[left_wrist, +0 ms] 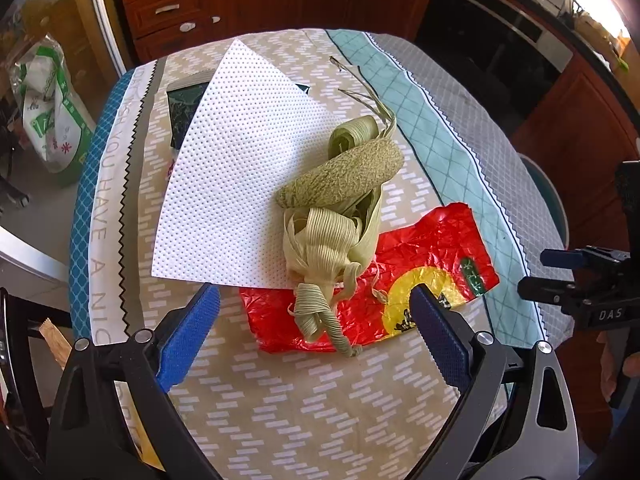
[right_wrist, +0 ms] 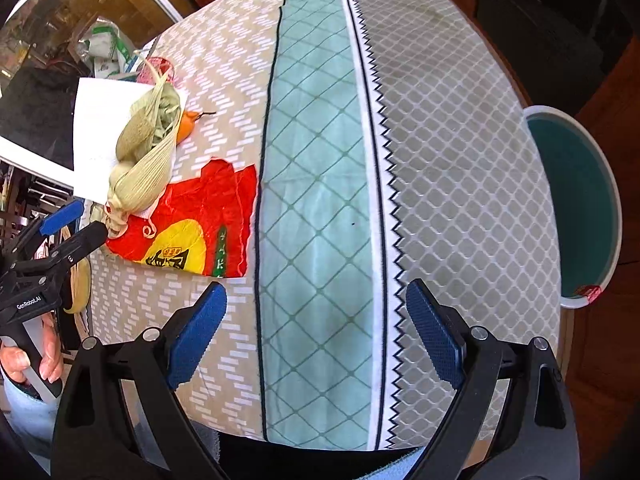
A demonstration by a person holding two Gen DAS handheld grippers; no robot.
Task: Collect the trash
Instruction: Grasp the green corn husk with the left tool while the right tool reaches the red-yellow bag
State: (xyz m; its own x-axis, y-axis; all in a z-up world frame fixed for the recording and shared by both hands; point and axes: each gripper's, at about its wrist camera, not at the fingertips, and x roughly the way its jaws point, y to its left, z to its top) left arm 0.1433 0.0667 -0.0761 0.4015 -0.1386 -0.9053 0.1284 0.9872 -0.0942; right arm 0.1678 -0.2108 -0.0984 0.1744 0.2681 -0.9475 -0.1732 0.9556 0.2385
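On the patterned tablecloth [left_wrist: 304, 400] lies a pile of trash. A white paper towel [left_wrist: 236, 168] covers part of a dark green packet [left_wrist: 184, 108]. Pale green dried leaf husks [left_wrist: 336, 216] rest on the towel and on a crumpled red and yellow plastic bag [left_wrist: 420, 276]. My left gripper [left_wrist: 316, 320] hovers open just in front of the husks' curled end, touching nothing. My right gripper [right_wrist: 316, 320] is open and empty over the cloth's teal stripe, to the right of the bag [right_wrist: 192, 232] and husks [right_wrist: 144, 160]. A small orange piece [right_wrist: 186, 124] sits behind the husks.
A round white bin with a teal inside [right_wrist: 576, 208] stands below the table's right edge. Wooden cabinets and drawers [left_wrist: 180, 4] lie beyond the table. A white and green bag [left_wrist: 48, 108] sits on the floor at left. A hand [right_wrist: 36, 356] grips the left tool's handle.
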